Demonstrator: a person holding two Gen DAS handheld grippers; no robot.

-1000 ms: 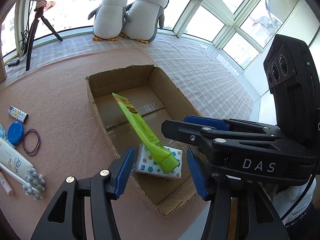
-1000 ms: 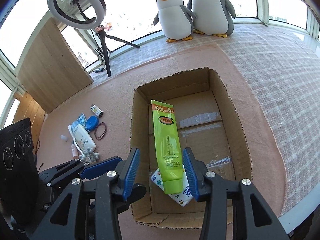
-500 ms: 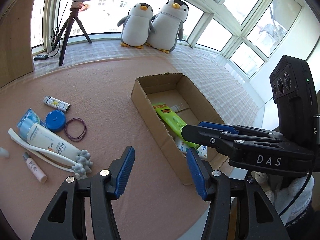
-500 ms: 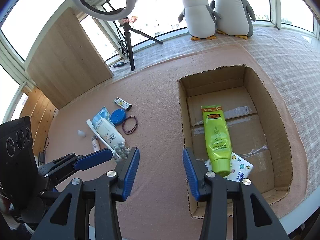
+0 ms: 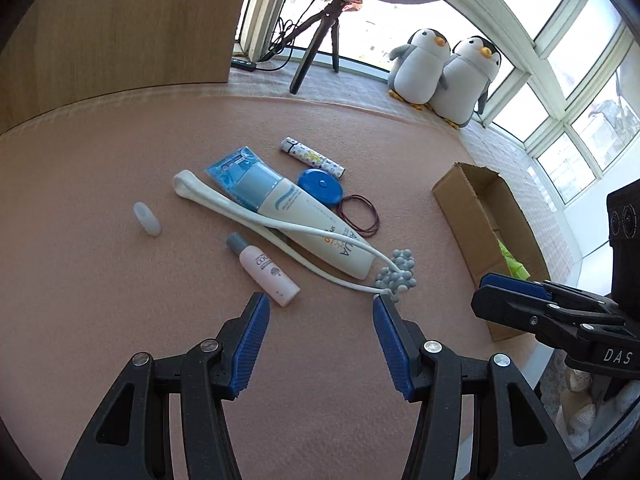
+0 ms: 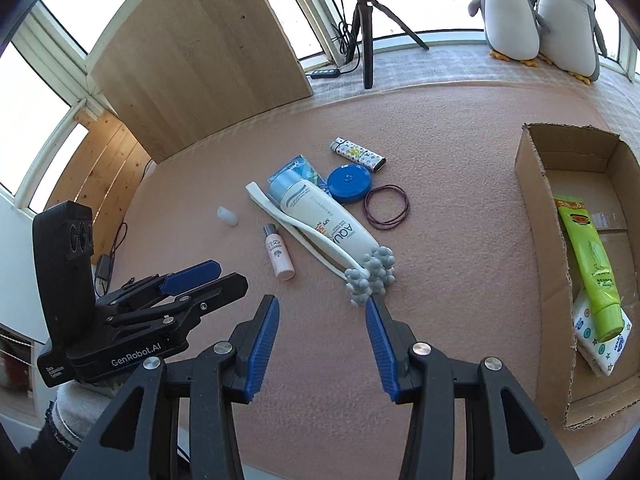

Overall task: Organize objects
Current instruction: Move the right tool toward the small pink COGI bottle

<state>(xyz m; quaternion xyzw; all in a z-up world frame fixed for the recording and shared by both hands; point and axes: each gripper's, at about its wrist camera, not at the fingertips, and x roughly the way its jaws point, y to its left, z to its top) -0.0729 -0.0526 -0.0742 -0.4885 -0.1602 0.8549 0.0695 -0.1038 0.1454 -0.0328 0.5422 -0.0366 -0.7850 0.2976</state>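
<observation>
Two handheld grippers hover over a pink table scattered with toiletries. The left gripper has its blue fingers spread wide and holds nothing; the right gripper is likewise spread and empty. Taking the white AQUA lotion bottle as landmark: it lies on its side near the middle of the table, with a long white massager draped across it, the massager's cluster of grey balls resting at the bottle's base end, just ahead of the right gripper's fingers. A small pink bottle lies just beside the lotion bottle on its left, and a small translucent cap sits farther left, apart. Behind the lotion bottle's cap end lies a blue packet; a round blue disc touches or nearly touches the bottle's far side, with a patterned lighter beyond it and a loop of dark hair ties to the right. Well to the right of the lotion bottle stands an open cardboard box holding a green tube that rests on a white tissue pack. Two plush penguins sit at the window behind
</observation>
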